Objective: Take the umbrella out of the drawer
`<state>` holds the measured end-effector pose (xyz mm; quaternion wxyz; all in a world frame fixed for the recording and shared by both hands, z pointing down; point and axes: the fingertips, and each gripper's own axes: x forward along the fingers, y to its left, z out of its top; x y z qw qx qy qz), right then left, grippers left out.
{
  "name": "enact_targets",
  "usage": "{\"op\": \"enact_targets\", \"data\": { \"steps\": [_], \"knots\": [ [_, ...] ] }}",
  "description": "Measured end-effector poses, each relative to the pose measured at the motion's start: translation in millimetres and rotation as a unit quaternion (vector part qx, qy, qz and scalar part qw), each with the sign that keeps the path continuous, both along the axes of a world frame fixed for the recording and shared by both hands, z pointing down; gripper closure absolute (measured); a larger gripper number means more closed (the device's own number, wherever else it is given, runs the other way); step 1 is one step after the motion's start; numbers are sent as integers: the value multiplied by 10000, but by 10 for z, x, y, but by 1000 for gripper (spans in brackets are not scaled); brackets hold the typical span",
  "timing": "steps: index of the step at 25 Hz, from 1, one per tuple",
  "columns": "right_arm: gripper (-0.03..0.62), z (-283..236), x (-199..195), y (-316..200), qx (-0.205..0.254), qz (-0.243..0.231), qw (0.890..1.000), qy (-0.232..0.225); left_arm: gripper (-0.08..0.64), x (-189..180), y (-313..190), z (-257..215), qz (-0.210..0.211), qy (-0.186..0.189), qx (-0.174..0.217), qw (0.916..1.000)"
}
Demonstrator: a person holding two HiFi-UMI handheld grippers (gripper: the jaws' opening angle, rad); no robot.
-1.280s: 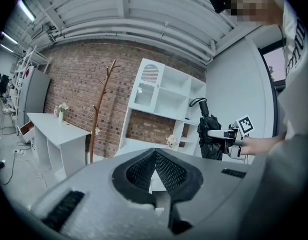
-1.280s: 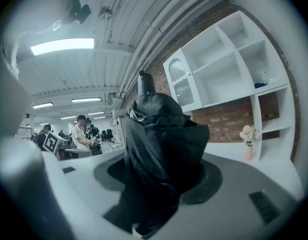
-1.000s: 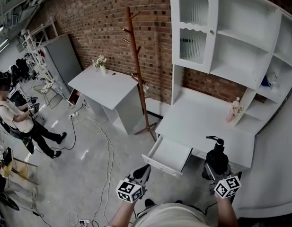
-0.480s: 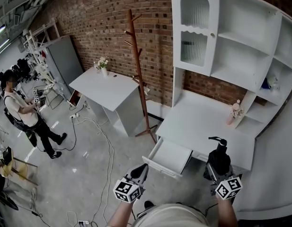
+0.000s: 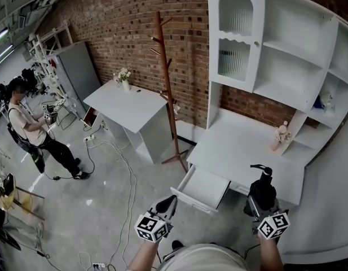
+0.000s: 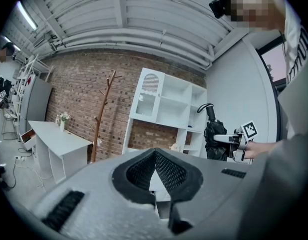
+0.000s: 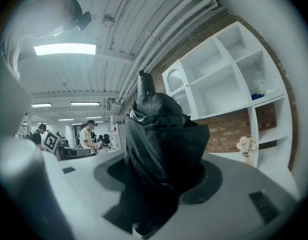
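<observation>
Head view is showing the left gripper (image 5: pixel 169 203) hovering with its jaws pressed together on nothing, just in front of the open drawer (image 5: pixel 206 185). Farther right, the right gripper (image 5: pixel 257 206) is clamping the folded black umbrella (image 5: pixel 262 189) upright, outside the drawer, beside the white desk (image 5: pixel 241 143).

Black folded umbrella (image 5: pixel 263 189) upright in right claw (image 5: pixel 257 206), just right of open white drawer (image 5: pixel 205 186)

Open drawer (image 5: pixel 203 186) juts from desk (image 5: pixel 241 143); cables (image 5: pixel 131 192) cross the floor (image 5: pixel 95 208).
</observation>
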<state>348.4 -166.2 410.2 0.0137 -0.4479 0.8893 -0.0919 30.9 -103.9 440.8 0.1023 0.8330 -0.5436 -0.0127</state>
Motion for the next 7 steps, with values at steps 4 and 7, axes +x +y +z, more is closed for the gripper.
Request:
{"op": "enact_targets", "data": {
  "steps": [4, 7],
  "knots": [
    [327, -14, -30, 1, 17, 20, 10000, -9, 535, -45, -5, -5, -3, 1, 21, 10000],
    [327, -45, -47, -1, 53, 28, 10000, -9, 535, -76, -9, -13, -14, 10, 35, 10000]
  ]
}}
